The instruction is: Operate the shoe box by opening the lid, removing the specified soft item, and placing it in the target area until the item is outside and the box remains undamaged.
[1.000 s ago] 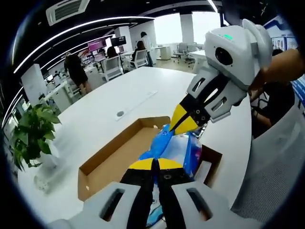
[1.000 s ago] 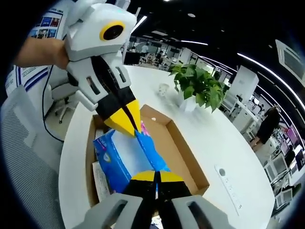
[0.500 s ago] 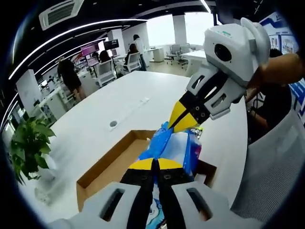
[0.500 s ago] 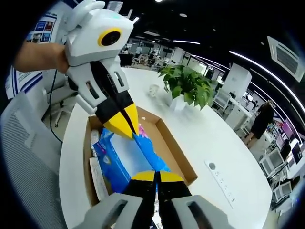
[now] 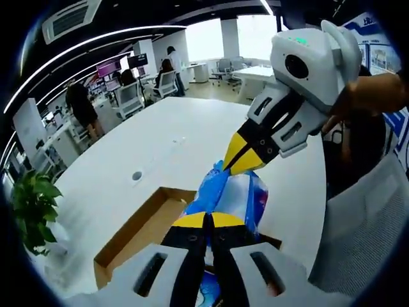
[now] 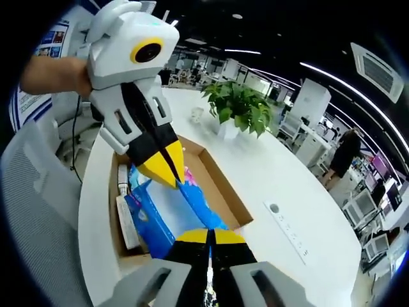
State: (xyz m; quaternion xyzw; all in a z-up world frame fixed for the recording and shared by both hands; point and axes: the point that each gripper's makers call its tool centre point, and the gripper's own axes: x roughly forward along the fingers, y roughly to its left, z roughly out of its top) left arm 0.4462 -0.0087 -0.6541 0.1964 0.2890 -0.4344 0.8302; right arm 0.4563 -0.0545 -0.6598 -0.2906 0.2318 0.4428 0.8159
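Left tongs (image 5: 206,222): yellow-tipped black jaws pressed together on the near end of the blue and white soft plastic packet (image 5: 231,199), seen in the left gripper view; in the right gripper view they (image 6: 171,174) come in from the upper left, tips pinched on the packet's far top edge.
Right tongs (image 6: 209,236): jaws closed on the near end of the packet (image 6: 167,211) in the right gripper view; in the left gripper view they (image 5: 238,165) reach in from the upper right, tips clamped on the packet's far end.
Packet: held between both tongs, above the open brown cardboard shoe box (image 6: 220,185), not resting on its floor.
Shoe box: lies open on the white surface (image 5: 172,137); its inner floor (image 5: 150,227) shows bare brown to the left of the packet in the left gripper view. A white flat item (image 6: 126,220) lies along one inner wall.
Surface: carries a green potted plant (image 6: 238,109) beyond the box and a white power strip (image 6: 289,231) to the right.
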